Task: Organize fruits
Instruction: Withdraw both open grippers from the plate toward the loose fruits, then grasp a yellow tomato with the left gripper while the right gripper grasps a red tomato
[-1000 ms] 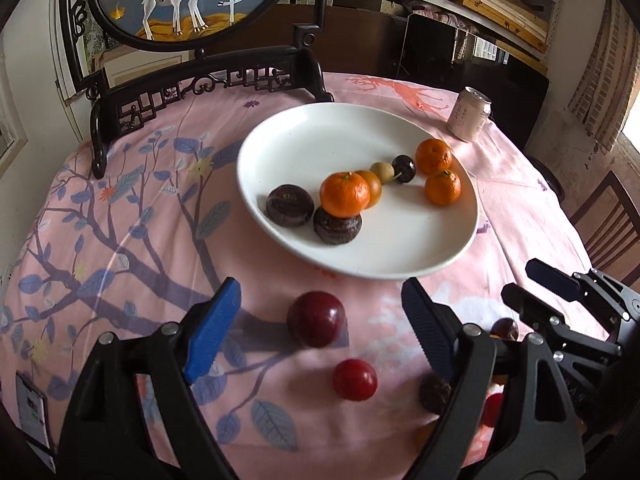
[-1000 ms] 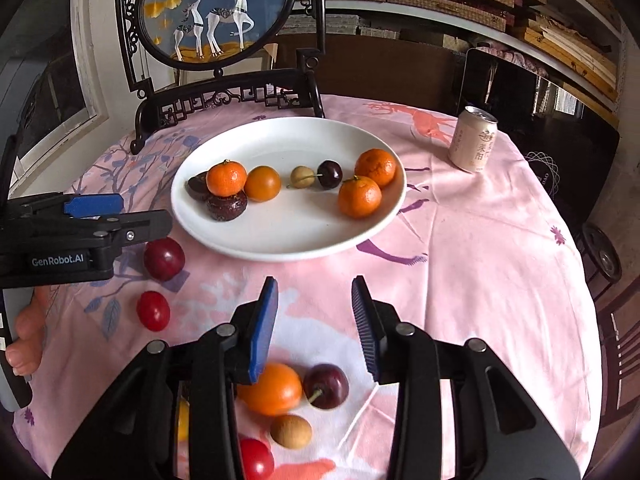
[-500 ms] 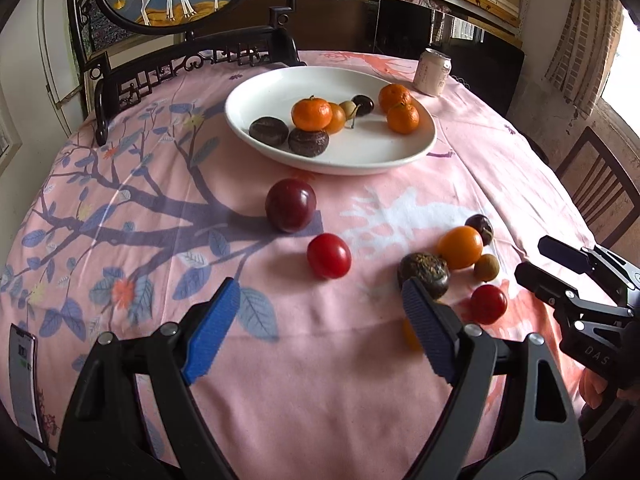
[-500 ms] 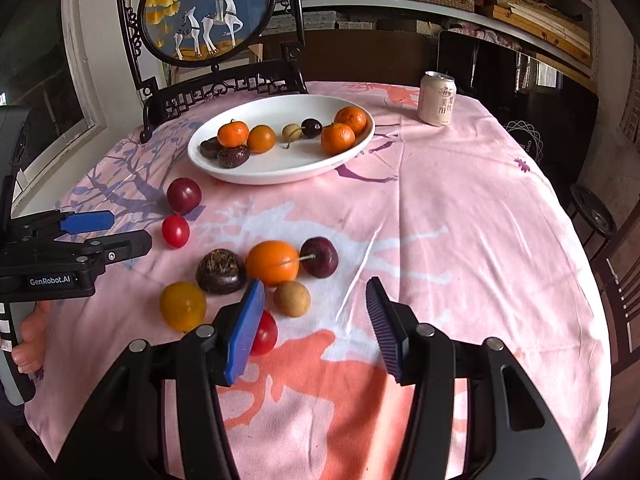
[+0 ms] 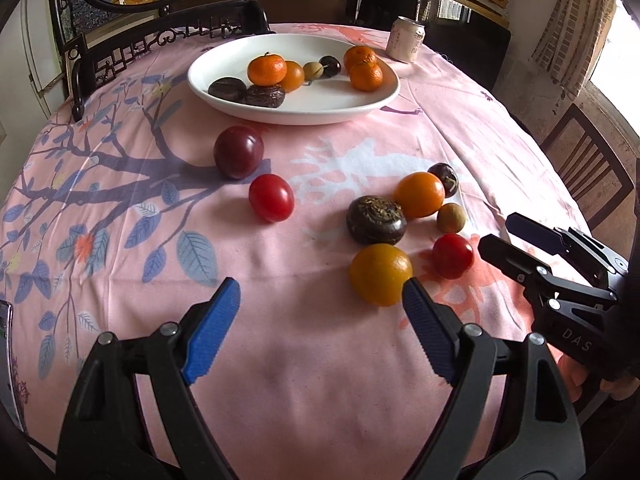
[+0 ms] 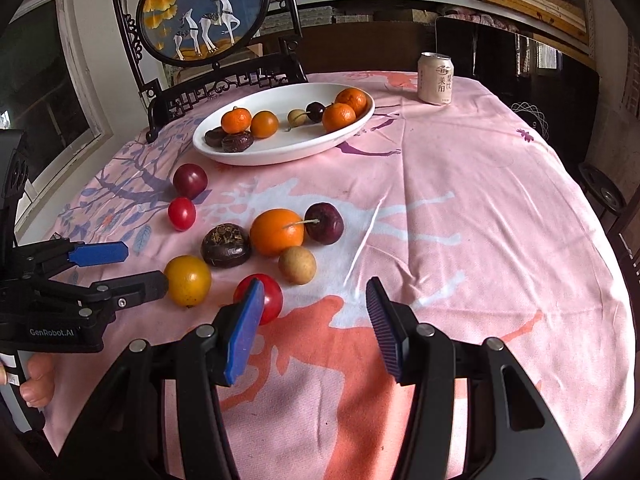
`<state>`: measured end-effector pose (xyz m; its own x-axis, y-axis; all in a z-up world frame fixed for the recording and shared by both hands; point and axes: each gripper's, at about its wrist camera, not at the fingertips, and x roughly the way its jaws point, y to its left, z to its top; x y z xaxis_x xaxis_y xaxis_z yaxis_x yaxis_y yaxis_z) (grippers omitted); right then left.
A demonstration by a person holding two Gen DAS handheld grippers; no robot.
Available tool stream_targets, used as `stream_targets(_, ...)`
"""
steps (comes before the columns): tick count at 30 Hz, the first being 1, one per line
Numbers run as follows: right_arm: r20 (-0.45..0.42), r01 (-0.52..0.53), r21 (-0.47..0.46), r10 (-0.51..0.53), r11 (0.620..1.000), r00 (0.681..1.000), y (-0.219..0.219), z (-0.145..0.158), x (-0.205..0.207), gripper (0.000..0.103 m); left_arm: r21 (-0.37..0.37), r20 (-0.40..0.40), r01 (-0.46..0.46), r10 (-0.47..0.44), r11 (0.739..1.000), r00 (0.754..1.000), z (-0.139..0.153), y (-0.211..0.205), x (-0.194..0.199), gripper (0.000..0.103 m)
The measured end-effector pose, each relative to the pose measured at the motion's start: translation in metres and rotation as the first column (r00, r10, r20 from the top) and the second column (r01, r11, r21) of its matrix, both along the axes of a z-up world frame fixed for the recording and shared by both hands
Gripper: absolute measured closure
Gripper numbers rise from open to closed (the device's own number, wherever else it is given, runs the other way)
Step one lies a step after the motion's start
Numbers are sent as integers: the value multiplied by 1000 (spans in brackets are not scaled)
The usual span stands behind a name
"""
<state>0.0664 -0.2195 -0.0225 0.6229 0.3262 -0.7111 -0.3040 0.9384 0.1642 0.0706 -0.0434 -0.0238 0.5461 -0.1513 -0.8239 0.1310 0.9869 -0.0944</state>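
A white plate (image 5: 352, 108) (image 6: 280, 152) at the far side holds several fruits: mandarins, dark passion fruits, a cherry and a longan. Loose on the pink cloth lie a plum (image 5: 239, 152) (image 6: 190, 180), a red tomato (image 5: 271, 197) (image 6: 181, 213), a dark passion fruit (image 5: 376, 220) (image 6: 226, 245), an orange (image 5: 419, 194) (image 6: 277, 232), a cherry (image 5: 443, 173) (image 6: 324, 223), a longan (image 5: 451, 218) (image 6: 297, 265), a yellow fruit (image 5: 381, 274) (image 6: 187, 280) and a second tomato (image 5: 453, 256) (image 6: 267, 296). My left gripper (image 5: 320, 332) (image 6: 140, 266) is open and empty, near the yellow fruit. My right gripper (image 6: 312, 328) (image 5: 508, 236) is open and empty, its left finger beside the second tomato.
A drink can (image 5: 407, 38) (image 6: 436, 78) stands at the far right of the round table. A dark carved screen stand (image 5: 160, 40) (image 6: 216, 84) stands behind the plate. A wooden chair (image 5: 588, 176) is at the right.
Both grippers have drawn back toward the near edge of the table, so the loose fruits now lie ahead of the fingers. Both stay open. No fruit has moved.
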Motion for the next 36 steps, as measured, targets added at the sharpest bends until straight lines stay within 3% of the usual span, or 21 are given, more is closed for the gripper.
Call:
stream_targets(6, -29, -8, 68, 10, 998, 1000, -9, -3, 3, 50, -4, -27, 32, -32, 999, 999, -10, -16, 7, 18)
stream_targets(10, -43, -6, 88, 10, 996, 999, -12, -5, 4, 50, 15, -37, 34, -33, 999, 999, -17, -23, 14, 25)
stream_targets(13, -42, -12, 88, 16, 996, 999, -11, -5, 4, 50, 42, -24, 81, -80, 996, 997, -16, -30, 15, 61)
stream_targets(14, -42, -13, 85, 17, 996, 999, -10, -5, 3, 50, 27, -32, 96, -95, 995, 995, -15, -31, 15, 66)
stream_targets(23, -41, -21, 39, 22, 999, 999, -2, -4, 2, 50, 32, -36, 93, -92, 995, 995, -12, -24, 13, 66)
stream_targets(36, -56, -101, -72, 97, 992, 994, 49, -2, 0, 50, 13, 1, 77, -77, 997, 997, -2, 3, 1, 66)
